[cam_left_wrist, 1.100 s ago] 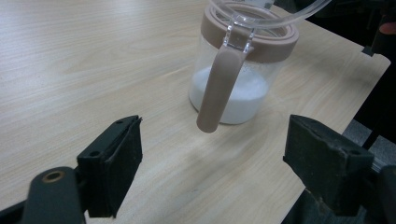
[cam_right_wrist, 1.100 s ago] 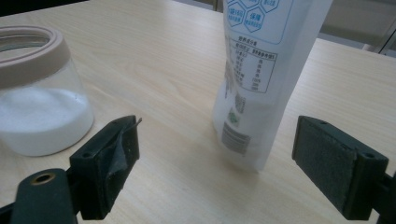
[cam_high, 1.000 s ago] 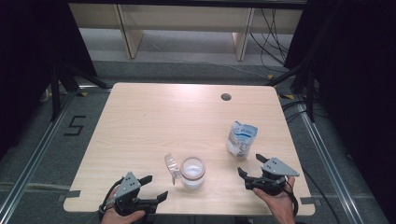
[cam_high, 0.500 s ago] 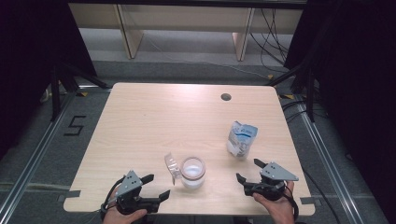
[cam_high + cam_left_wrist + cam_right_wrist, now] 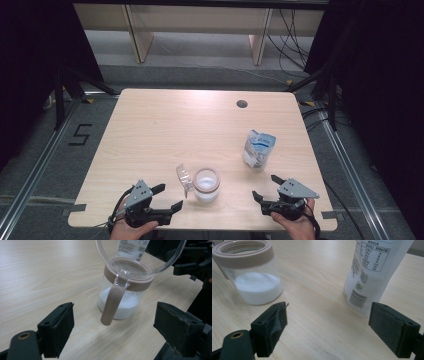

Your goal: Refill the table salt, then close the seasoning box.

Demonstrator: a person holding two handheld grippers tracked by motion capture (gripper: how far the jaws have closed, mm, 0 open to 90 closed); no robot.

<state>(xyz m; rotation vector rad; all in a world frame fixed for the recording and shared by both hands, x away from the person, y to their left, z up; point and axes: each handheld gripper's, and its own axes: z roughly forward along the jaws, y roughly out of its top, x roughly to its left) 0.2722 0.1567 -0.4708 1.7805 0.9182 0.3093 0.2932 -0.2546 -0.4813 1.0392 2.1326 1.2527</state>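
Note:
A clear jar [image 5: 206, 184] with a pinkish-brown rim holds white powder and stands near the table's front edge. Its clear lid [image 5: 183, 179] is hinged open on its left side. A white and blue pouch [image 5: 258, 148] stands upright to the jar's right. My left gripper [image 5: 171, 196] is open just left of the jar, jaws pointing at it. In the left gripper view the jar [image 5: 122, 300] and its brown latch lie ahead of the open left gripper [image 5: 117, 327], untouched. My right gripper [image 5: 264, 186] is open below the pouch [image 5: 374, 272], with the jar [image 5: 249, 277] to its left.
The light wooden table [image 5: 165, 130] has a round cable hole [image 5: 242, 104] at the back right. Wooden shelving legs [image 5: 137, 35] and cables stand on the floor beyond the far edge. Dark curtains flank both sides.
My right gripper has drawn back slightly toward the front edge. The left gripper, jar and pouch have hardly moved.

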